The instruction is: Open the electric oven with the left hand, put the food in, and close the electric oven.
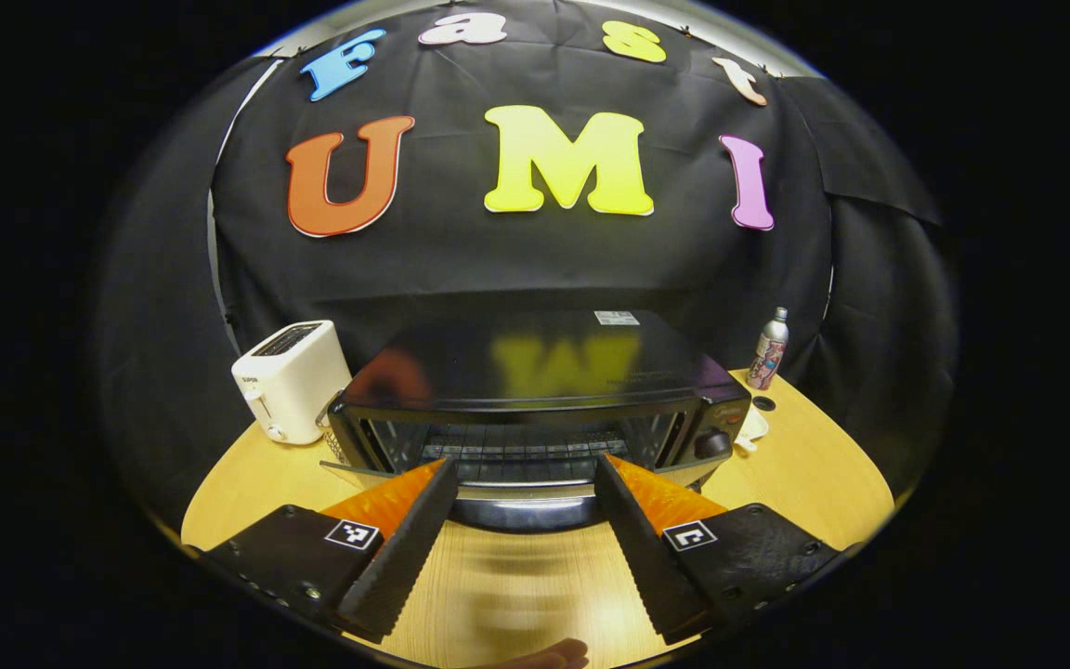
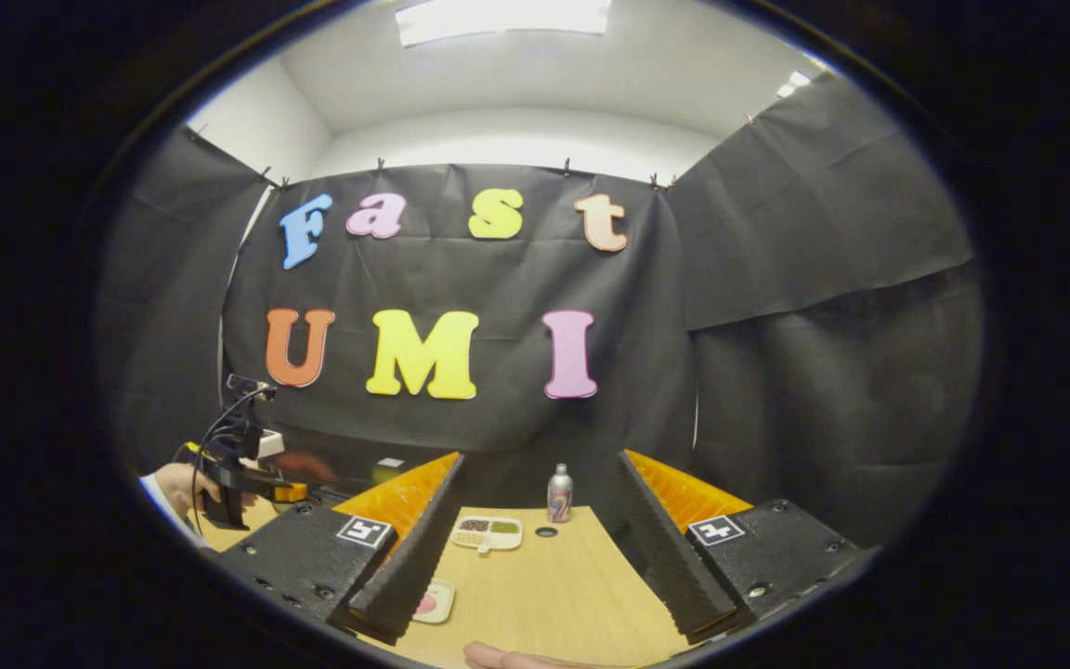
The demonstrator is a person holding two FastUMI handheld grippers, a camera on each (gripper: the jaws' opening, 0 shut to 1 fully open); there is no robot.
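Just beyond the left gripper (image 1: pixel 526 483), its fingers spread wide and empty, stands the electric oven (image 1: pixel 535 409).

Bare table (image 1: pixel 516 595) is left at lower centre of the left gripper view; beyond, passage is blocked by the oven (image 1: pixel 535 400), flanked by toaster (image 1: pixel 292 379) and bottle (image 1: pixel 770 348).
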